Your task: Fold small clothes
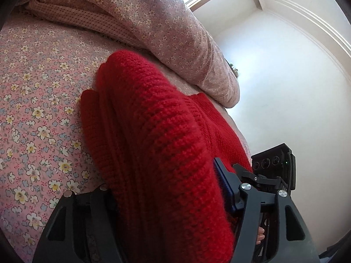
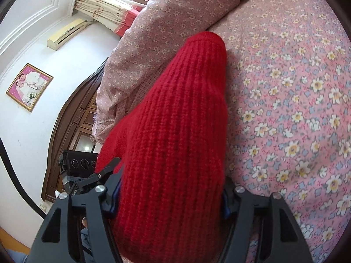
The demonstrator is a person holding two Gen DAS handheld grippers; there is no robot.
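Observation:
A red knitted garment [image 1: 153, 131] fills the middle of both views, bunched and draped over the flowered bedsheet [image 1: 33, 100]. My left gripper [image 1: 166, 199] is shut on a thick fold of it, with the knit hiding the fingertips. In the right wrist view the same red knit [image 2: 175, 131] runs away from the camera, and my right gripper [image 2: 171, 199] is shut on its near end. The other gripper shows at the edge of each view: on the right in the left wrist view [image 1: 272, 164], on the left in the right wrist view [image 2: 76, 164].
A rolled flowered quilt [image 1: 175, 32] lies along the far side of the bed, also seen in the right wrist view [image 2: 164, 32]. A dark wooden headboard [image 2: 72, 120], a white wall with a framed picture [image 2: 29, 86], curtains [image 2: 105, 6] and a window stand beyond.

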